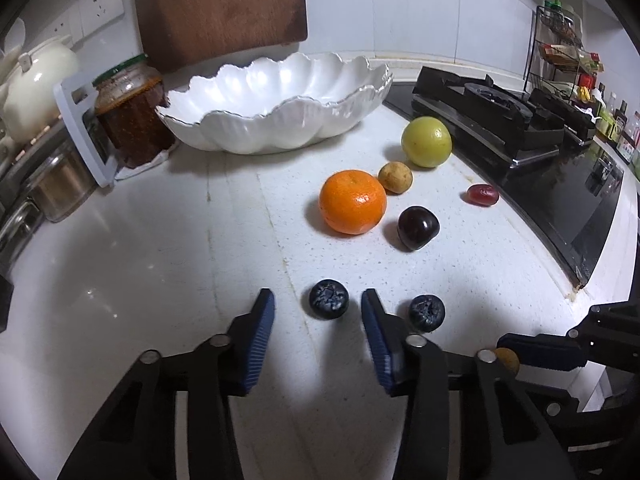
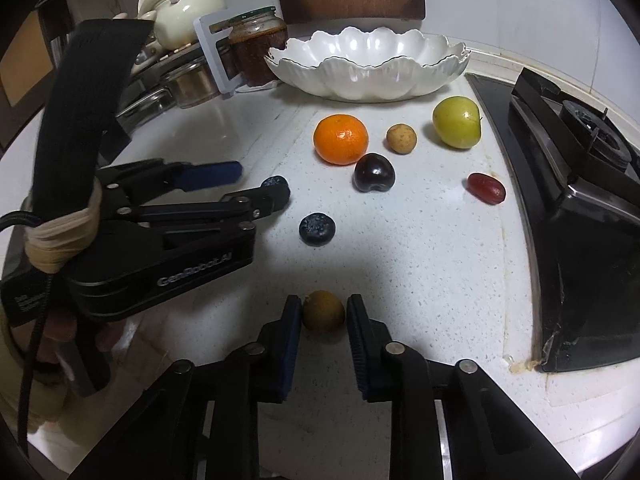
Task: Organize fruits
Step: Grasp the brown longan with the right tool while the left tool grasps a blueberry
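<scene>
- here, in the left wrist view, the left gripper straddles a blueberry on the white counter; the berry sits between the blue pads with a clear gap on each side, so the fingers are not yet gripping it.
- a second blueberry lies just outside the right-hand finger, apart from it, and the closing pad must not nudge it.
- ahead lie the orange, a dark cherry and the scalloped white bowl, empty and well beyond the fruit, by the wall.
- in the right wrist view, the right gripper has a small brown longan between its pads; they look pressed to its sides, so it seems clenched on the fruit, which sits low at the counter.
- the same view shows the left gripper side-on at the far blueberry, its tips flanking the berry.
- judged from this, each hand has its own fruit centred; the bowl lies straight ahead of both, roughly as near to one as to the other.
</scene>
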### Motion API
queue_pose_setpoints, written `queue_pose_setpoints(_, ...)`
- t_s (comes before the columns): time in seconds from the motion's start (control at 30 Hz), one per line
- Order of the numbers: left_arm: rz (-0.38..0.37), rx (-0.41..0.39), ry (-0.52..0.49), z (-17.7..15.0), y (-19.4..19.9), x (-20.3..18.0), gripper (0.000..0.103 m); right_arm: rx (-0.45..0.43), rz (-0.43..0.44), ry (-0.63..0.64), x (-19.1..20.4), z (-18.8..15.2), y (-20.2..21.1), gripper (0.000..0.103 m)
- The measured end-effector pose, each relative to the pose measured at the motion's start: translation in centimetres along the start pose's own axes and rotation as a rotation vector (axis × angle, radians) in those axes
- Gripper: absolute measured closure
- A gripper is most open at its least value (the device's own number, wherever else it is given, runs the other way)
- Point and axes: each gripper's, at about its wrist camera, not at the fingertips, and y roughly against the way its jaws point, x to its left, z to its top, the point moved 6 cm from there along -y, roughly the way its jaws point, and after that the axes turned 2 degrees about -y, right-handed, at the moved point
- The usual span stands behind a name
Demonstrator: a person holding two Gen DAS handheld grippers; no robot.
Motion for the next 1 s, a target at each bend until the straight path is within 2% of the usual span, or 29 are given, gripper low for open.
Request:
queue_pose_setpoints(0.27,-0.008,0.016,0.000,0.0,-0.6,-0.4,0.080,-0.011,0.000,-0.012,-0.2,0.2,0.0,0.079)
queue_pose_setpoints(0.5,-0.004,0.024,0.021,-0.2,0.0,-0.4,0.080,-0.037,-0.010,-0.018,-0.4,0.6,0.3,0.079)
queue_pose_setpoints(1.0,0.032,-0.009,0.065,-0.1,4.2,-1.1,0.080,-0.114,-0.020,-0.009,-1.0,2.3,2.1,0.079)
